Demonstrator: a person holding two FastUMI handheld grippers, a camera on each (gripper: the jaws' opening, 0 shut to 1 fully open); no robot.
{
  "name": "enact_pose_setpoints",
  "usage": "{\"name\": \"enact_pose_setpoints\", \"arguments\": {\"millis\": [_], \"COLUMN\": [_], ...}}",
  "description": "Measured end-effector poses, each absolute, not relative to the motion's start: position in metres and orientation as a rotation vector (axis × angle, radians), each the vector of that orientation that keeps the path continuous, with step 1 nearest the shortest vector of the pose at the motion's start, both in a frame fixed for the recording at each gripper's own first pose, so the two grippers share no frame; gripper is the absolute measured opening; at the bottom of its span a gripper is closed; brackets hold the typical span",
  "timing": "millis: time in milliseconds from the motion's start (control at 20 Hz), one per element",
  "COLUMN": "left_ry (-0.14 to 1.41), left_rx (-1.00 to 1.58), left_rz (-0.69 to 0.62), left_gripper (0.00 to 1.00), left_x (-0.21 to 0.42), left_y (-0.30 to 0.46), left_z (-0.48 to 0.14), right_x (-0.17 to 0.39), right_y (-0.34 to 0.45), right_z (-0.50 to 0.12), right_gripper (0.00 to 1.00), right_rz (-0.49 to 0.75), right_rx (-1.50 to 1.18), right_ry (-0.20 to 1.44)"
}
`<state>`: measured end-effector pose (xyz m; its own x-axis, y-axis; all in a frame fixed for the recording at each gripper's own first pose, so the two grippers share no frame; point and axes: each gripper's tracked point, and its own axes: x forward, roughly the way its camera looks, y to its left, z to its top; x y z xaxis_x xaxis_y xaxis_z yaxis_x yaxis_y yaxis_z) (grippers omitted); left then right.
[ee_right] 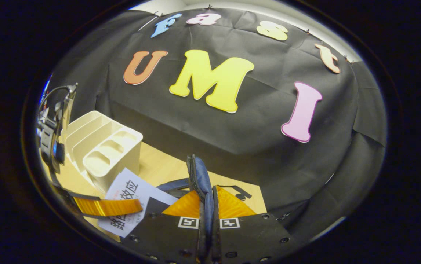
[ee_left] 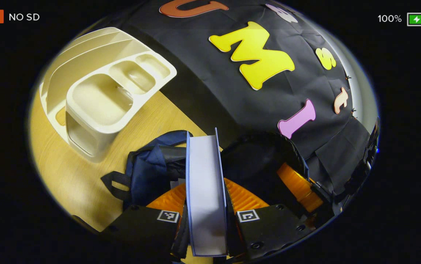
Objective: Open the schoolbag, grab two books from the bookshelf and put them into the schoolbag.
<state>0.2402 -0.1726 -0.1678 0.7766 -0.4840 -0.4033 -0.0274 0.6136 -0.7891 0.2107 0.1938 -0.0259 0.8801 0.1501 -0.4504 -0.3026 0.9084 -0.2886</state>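
My left gripper (ee_left: 207, 201) is shut on a book (ee_left: 204, 172), held upright with its white page edge facing the camera, right over the dark blue schoolbag (ee_left: 148, 168). The bag's mouth (ee_left: 258, 161) gapes dark just right of the book. My right gripper (ee_right: 207, 203) is shut on the schoolbag's zippered rim (ee_right: 198, 176) and holds it up. In the right gripper view the book (ee_right: 129, 194) shows its white cover at lower left, with the left gripper's finger (ee_right: 107, 207) against it. The cream bookshelf (ee_left: 100, 99) stands on the table to the left.
The wooden table (ee_left: 78, 176) carries the bookshelf (ee_right: 100, 146) and the bag. A bag strap (ee_left: 116, 181) trails onto the table at the left. The booth's black cloth wall rises close behind the bag.
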Motion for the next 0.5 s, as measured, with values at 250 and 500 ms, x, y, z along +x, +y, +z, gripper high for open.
{"name": "enact_pose_setpoints", "arguments": {"millis": [250,500], "left_ry": [0.678,0.697], "left_rx": [-0.958,-1.015], "left_rz": [-0.304,-0.368], "left_gripper": [0.43,0.43], "left_x": [0.253,0.257], "left_y": [-0.204,-0.246], "left_z": [-0.190,-0.209], "right_x": [0.203,0.196], "right_y": [0.205,0.220], "right_z": [-0.022,-0.021], "right_gripper": [0.06,0.06], "right_rz": [0.276,0.297], "right_rx": [-0.367,-0.408], "right_ry": [0.425,0.419]}}
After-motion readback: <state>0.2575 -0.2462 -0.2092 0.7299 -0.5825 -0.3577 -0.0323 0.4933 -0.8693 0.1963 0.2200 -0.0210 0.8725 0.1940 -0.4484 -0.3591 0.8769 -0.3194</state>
